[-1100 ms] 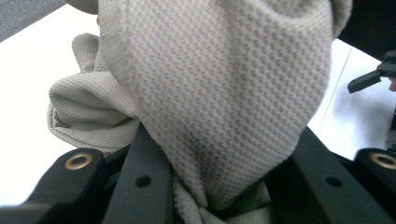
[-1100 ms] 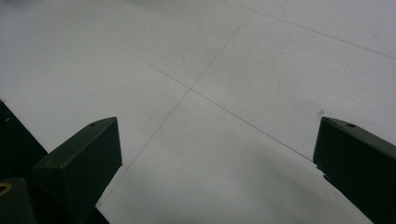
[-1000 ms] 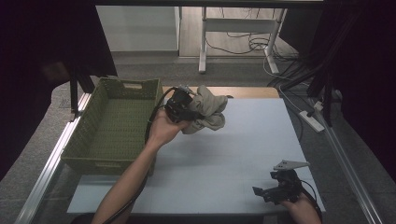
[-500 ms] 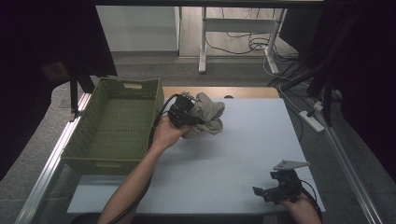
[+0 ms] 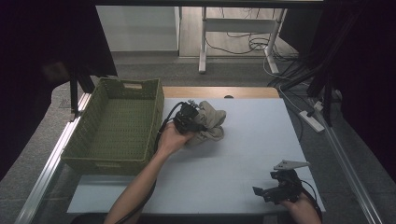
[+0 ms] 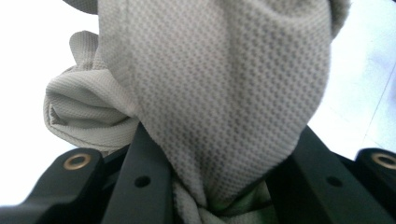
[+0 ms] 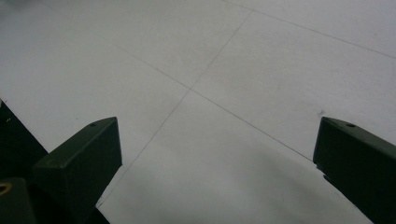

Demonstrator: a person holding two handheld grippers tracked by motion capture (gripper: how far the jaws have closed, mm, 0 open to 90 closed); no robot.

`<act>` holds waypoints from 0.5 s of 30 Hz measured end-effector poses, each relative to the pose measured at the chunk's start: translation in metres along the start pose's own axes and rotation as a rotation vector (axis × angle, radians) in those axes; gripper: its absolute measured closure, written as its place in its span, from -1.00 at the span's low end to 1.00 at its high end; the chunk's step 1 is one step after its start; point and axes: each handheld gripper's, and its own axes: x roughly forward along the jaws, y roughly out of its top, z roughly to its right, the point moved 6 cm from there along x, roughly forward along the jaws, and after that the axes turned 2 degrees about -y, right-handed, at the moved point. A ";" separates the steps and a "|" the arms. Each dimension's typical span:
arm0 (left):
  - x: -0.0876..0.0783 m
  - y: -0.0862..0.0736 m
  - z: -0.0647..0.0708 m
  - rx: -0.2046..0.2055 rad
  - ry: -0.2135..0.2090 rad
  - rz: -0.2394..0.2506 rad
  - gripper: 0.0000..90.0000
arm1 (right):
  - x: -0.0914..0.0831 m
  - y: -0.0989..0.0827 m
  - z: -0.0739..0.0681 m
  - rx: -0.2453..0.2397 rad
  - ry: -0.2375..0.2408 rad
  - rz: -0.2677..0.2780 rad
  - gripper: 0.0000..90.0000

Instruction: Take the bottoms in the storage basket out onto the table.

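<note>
Left tongs clamped on beige cloth, bunched fabric pinched between the jaws in left gripper view, cloth spilling out ahead of them. Cloth sits mid-bench, crumpled lump, waffle-textured knit, folds and a hemmed edge, no clear long axis. Green woven basket lies just left of the cloth, touching distance from left hand, likely drop spot. Right tongs near right corner, well apart from cloth, jaws spread wide over bare bench, holding nothing
</note>
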 end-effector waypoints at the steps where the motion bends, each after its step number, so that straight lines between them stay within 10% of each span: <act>1: 0.001 -0.001 0.000 0.000 -0.002 -0.003 0.58 | 0.000 0.000 0.000 0.000 -0.001 0.002 -0.98; 15: 0.023 -0.018 -0.006 -0.024 0.007 -0.048 0.56 | 0.000 0.000 0.000 -0.002 -0.001 0.001 -0.98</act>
